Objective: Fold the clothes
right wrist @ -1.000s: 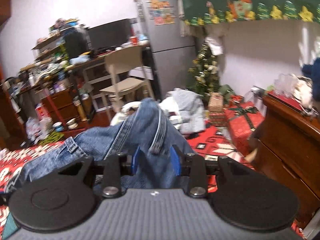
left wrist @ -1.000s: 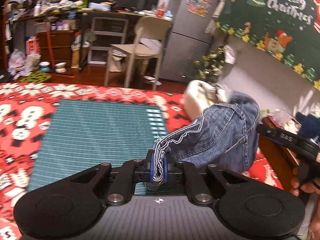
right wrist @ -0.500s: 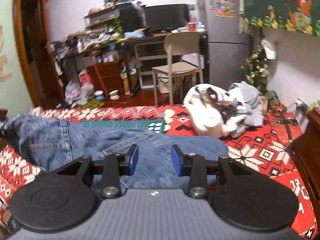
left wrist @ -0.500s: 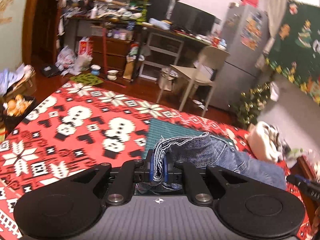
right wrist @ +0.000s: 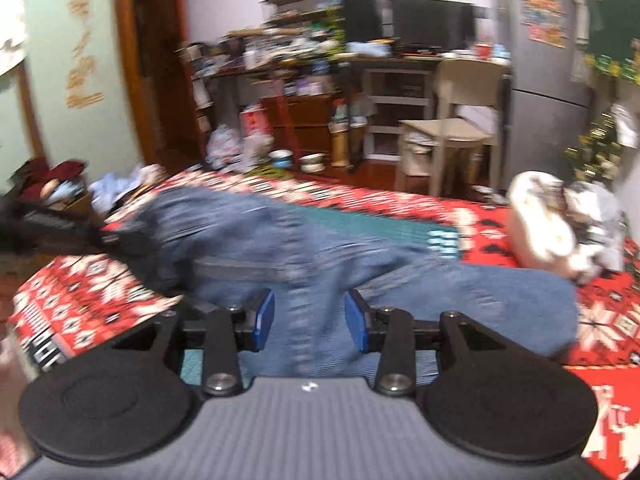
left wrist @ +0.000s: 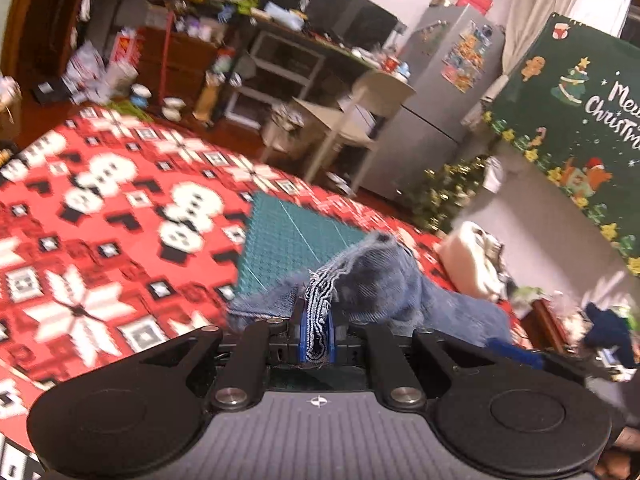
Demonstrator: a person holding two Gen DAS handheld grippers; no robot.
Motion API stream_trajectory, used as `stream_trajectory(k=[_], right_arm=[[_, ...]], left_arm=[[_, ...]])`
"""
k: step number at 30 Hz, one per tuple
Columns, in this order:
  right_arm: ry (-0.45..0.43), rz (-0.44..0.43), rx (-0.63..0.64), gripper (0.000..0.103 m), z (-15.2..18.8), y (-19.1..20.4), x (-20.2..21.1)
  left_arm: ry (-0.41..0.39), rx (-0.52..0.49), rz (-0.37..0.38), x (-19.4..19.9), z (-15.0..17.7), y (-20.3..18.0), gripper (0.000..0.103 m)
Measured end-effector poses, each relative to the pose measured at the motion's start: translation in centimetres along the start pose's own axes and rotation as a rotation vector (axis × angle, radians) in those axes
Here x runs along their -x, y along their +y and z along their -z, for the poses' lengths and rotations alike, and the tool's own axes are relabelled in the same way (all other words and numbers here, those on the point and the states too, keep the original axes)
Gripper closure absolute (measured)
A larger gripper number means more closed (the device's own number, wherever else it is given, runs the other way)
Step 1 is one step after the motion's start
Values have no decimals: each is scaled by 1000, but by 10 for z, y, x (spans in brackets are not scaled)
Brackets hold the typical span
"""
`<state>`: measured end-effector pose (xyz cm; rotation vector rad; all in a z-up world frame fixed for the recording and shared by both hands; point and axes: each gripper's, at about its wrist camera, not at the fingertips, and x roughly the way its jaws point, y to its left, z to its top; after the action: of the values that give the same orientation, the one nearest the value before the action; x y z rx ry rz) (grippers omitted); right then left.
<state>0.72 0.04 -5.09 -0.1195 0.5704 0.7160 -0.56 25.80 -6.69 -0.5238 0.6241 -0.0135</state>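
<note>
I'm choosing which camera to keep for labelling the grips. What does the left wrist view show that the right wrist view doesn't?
Only the left wrist view shows the left gripper shut on the frayed hem of the jeans, plus the lettering on the green Christmas banner.

Only the right wrist view shows the right gripper, its jaws opening with denim between the pads but not pinched, and the doorway.

Both show the jeans, green mat, red patterned blanket, chair and fridge.

Jeans (right wrist: 256, 236) motion-blurred; far hem hidden, perhaps behind dark object (right wrist: 48, 222).
</note>
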Motion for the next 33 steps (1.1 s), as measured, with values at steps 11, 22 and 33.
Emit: stream_trajectory(k=[11, 22, 33], right_arm=[[-14, -120, 138, 52, 20, 86, 11], [-78, -17, 32, 53, 34, 121, 12], [-70, 31, 3, 88, 26, 106, 8]], left_arm=[[105, 185, 256, -19, 6, 5, 94], [155, 229, 328, -25, 12, 2, 94], [150, 225, 401, -21, 9, -2, 89]])
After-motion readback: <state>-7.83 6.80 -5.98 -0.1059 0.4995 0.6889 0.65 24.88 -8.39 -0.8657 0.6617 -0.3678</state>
